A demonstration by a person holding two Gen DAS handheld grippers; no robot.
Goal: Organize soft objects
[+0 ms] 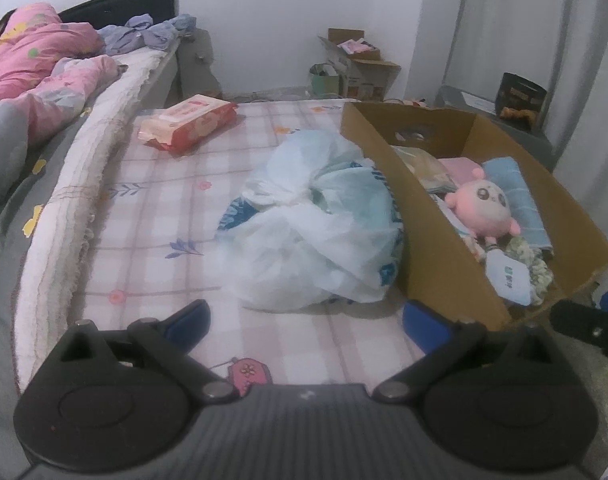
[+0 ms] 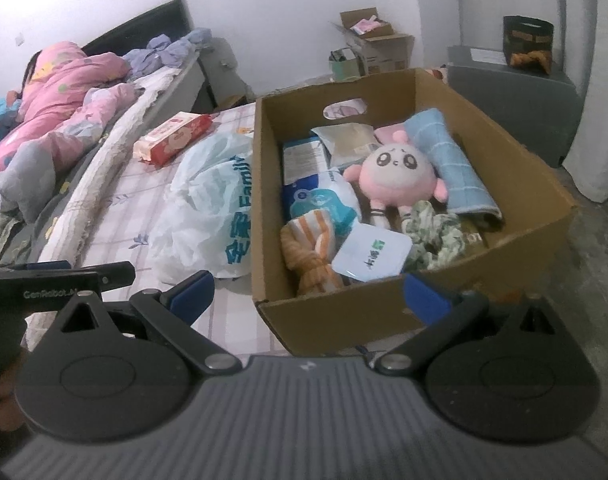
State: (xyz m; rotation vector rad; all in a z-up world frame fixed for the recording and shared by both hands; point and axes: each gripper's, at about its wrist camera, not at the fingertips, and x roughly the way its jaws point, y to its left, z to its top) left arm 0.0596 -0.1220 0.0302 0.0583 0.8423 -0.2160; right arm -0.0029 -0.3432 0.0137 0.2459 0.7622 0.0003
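Observation:
A brown cardboard box (image 2: 515, 168) stands on the checked mattress and holds a pink plush toy (image 2: 391, 172), a folded blue towel (image 2: 451, 160), an orange striped cloth (image 2: 311, 252), a green patterned cloth (image 2: 435, 236) and several packets. Left of the box lies a crumpled white plastic bag (image 1: 315, 220) (image 2: 208, 204). A red tissue pack (image 1: 188, 122) (image 2: 172, 138) rests farther back. My left gripper (image 1: 305, 322) hovers open before the bag, holding nothing. Over the box's near wall my right gripper (image 2: 307, 294) is open and empty. The pink plush toy (image 1: 483, 208) also shows in the left wrist view.
A pink quilt (image 1: 36, 68) and purple clothes (image 1: 144, 34) lie on a raised bed at the left. Cardboard boxes (image 1: 363, 68) sit by the far wall. A grey cabinet (image 2: 511, 100) with a dark bag stands at the right. The other gripper (image 2: 44, 280) shows at the left edge.

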